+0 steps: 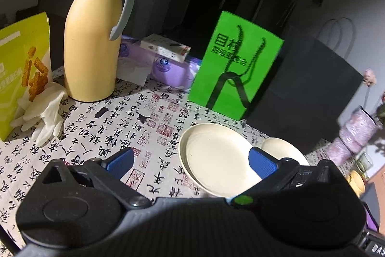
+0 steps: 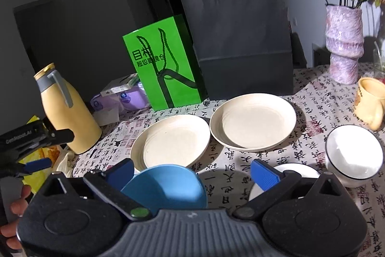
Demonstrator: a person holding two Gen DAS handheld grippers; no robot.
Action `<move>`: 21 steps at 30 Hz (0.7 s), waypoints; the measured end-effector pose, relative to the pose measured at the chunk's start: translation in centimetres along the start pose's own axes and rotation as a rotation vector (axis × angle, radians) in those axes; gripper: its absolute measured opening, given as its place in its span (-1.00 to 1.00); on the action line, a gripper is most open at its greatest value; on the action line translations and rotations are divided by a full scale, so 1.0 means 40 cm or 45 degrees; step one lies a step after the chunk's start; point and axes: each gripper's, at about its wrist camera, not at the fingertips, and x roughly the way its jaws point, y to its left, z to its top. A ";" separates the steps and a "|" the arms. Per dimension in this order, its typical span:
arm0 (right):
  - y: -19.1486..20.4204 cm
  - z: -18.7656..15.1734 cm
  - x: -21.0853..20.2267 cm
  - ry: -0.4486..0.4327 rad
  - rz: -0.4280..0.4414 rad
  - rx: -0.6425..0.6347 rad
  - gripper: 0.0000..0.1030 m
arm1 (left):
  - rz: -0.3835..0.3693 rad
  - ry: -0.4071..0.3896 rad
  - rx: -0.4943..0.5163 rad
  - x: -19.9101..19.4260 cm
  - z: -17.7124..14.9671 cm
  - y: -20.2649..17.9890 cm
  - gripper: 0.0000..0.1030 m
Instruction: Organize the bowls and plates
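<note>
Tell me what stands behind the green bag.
A dark paper bag stands behind the green bag, rising above it and out to its right. The green bag covers its lower left corner, so anything there is hidden.

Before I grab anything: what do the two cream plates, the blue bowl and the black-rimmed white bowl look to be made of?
Cream plates: matte, faintly speckled, no glare; likely wheat-straw or similar plastic, not certain.
Blue bowl: even colour, soft sheen; probably plastic.
White bowl: glossy with bright reflections and a thin black rim line; looks like glazed ceramic.
</note>
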 end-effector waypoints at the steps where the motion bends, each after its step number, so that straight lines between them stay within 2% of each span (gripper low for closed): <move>1: 0.000 0.009 0.014 0.013 0.005 0.015 1.00 | 0.001 0.006 -0.008 0.016 0.010 0.000 1.00; 12: 0.002 0.088 0.162 0.119 -0.034 0.123 0.94 | 0.120 0.017 -0.098 0.184 0.089 0.011 1.00; 18: 0.011 0.101 0.261 0.191 -0.101 0.138 0.70 | 0.145 0.020 -0.086 0.269 0.074 0.038 1.00; 21: 0.014 0.103 0.309 0.219 -0.139 0.139 0.56 | 0.107 0.048 -0.106 0.300 0.081 0.070 1.00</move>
